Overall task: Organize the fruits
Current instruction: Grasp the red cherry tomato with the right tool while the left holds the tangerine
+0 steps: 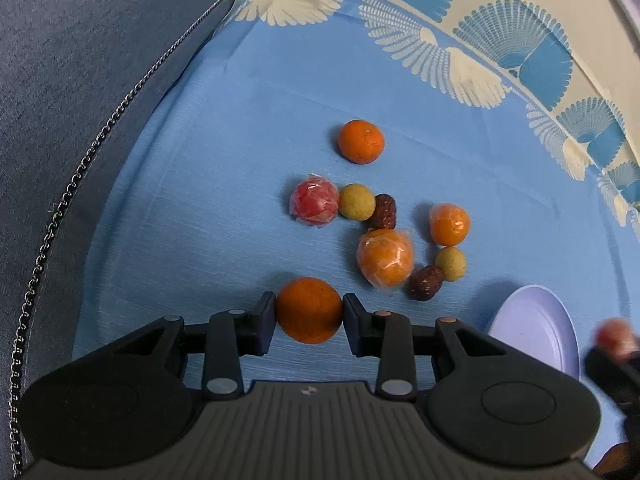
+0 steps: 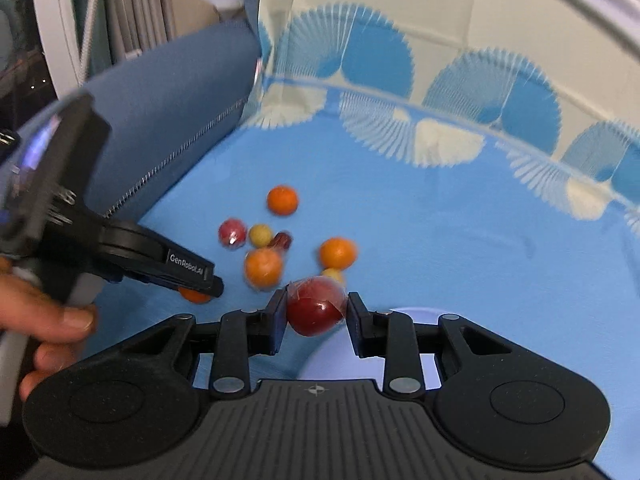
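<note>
Fingers of both grippers clamped on fruit above a blue-clothed surface.

Left gripper pinching an orange; right gripper squeezing a wrapped red fruit over a pale plate. Loose fruits scattered mid-cloth, fan-patterned border at the far edge. Blue upholstery with chain trim alongside; white frame and grey folds behind.

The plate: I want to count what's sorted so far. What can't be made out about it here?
- Plate, left wrist view: cut off by the edge and the blurred right gripper; the shown part looks bare.
- Plate, right wrist view: mostly hidden behind the right gripper and its wrapped red fruit.
</note>
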{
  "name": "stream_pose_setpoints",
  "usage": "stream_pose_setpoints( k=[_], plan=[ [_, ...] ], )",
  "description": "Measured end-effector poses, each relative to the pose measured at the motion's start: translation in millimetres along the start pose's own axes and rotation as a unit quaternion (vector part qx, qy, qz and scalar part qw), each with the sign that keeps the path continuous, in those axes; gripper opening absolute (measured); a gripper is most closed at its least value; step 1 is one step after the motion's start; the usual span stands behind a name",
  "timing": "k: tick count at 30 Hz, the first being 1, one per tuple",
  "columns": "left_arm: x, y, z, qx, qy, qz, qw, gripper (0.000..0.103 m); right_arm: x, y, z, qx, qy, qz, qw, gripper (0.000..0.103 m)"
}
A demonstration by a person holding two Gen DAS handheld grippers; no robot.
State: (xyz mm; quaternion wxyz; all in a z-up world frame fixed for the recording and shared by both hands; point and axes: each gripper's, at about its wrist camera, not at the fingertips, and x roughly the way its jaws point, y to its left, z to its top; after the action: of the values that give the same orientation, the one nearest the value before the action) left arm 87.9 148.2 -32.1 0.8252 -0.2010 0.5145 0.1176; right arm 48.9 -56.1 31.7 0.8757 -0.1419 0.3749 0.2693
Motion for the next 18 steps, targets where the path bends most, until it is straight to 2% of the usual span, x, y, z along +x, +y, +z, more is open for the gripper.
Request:
stream_pose_setpoints(
  k=[5, 9, 12, 18],
  plan=[
    [-9.2, -12.7, -6.6, 0.028, -0.017, 0.006, 0.9994, 0.039, -24.3, -29.7, -23.9, 0.024, -0.025, -0.032, 0.999, 0.033],
    [-20.5, -29.5, -15.3, 0.075, -0.051, 0.008, 0.9959, 0.039, -15.3, -55.8, -47.7, 0.082, -0.007, -0.056, 0.995, 0.033],
    [-26.1, -39.5, -20.8, 0.106, -0.068, 0.011, 0.9919, 0.039, -20.8, -66.3, -54.1, 0.083, -0.017, -0.072, 0.994, 0.033],
    [-37.6, -48.9, -27.5, 0.123, -0.094, -0.015, 0.9878, 0.039, -22.5, -78.2, -65.5, 0.084, -0.006, -0.083, 0.993, 0.033]
  ],
)
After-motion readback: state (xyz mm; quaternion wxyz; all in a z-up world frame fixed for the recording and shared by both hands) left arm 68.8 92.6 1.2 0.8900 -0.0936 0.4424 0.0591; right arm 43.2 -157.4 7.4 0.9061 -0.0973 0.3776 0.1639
